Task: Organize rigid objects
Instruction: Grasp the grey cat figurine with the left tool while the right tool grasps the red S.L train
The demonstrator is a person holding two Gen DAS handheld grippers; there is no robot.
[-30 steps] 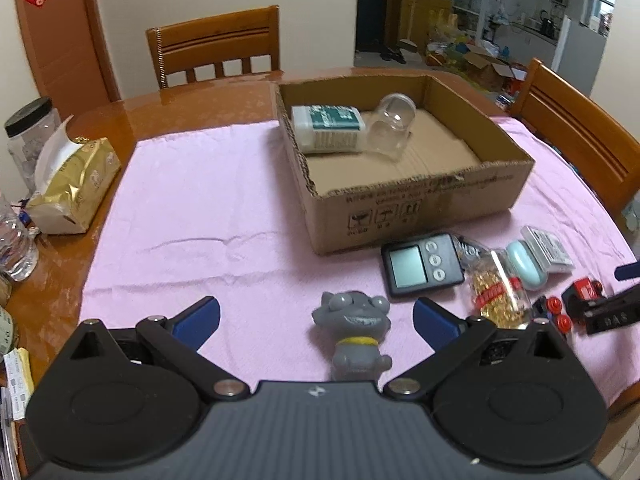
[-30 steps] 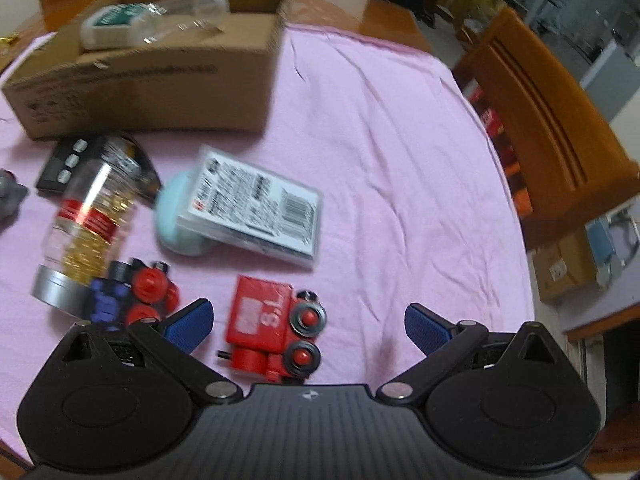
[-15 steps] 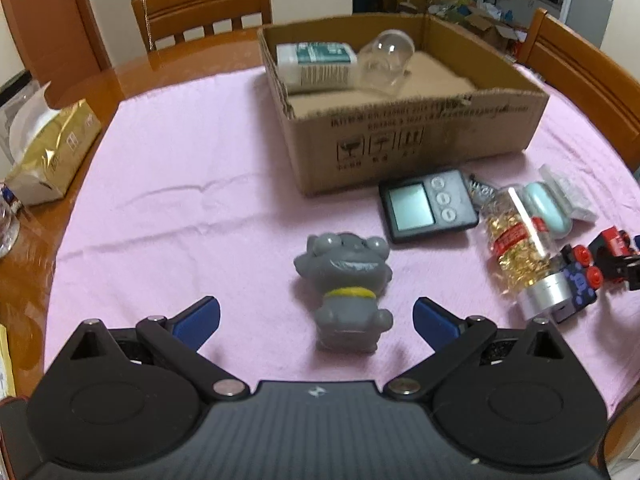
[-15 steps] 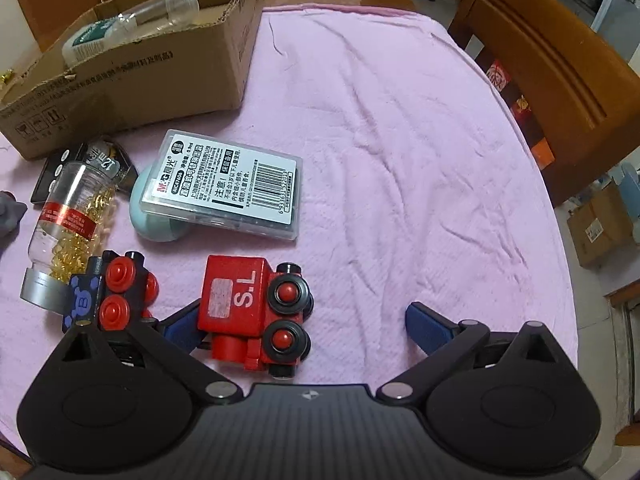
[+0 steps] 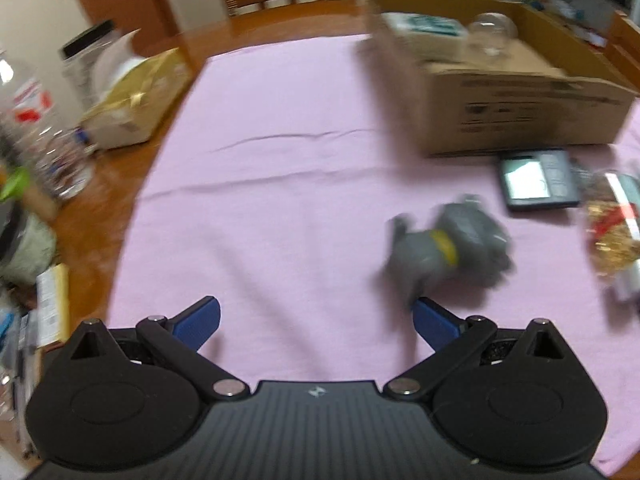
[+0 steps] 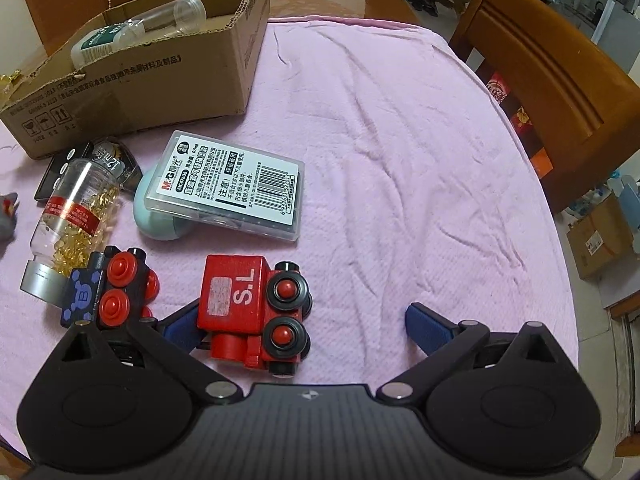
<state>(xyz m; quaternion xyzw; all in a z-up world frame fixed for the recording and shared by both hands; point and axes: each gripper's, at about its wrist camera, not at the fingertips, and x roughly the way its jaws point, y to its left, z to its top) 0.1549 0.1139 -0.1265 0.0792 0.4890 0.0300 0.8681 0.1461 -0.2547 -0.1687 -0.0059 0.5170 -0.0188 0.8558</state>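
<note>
Left gripper (image 5: 316, 316) wide open, nothing held, over the pink cloth (image 5: 280, 168); view's blurred. Grey toy (image 5: 448, 246) lies tipped at approx 2 o'clock, just off the right fingertip. Right gripper (image 6: 304, 320) also spread open, red train (image 6: 252, 308) between its fingers, hard by the left one. Box (image 6: 132, 92) at 11 o'clock w/ bottles inside.

Bottles (image 6: 140, 34) in box (image 6: 168, 84), timer (image 5: 538, 179) before it — figurine (image 5: 448, 246) nearer
</note>
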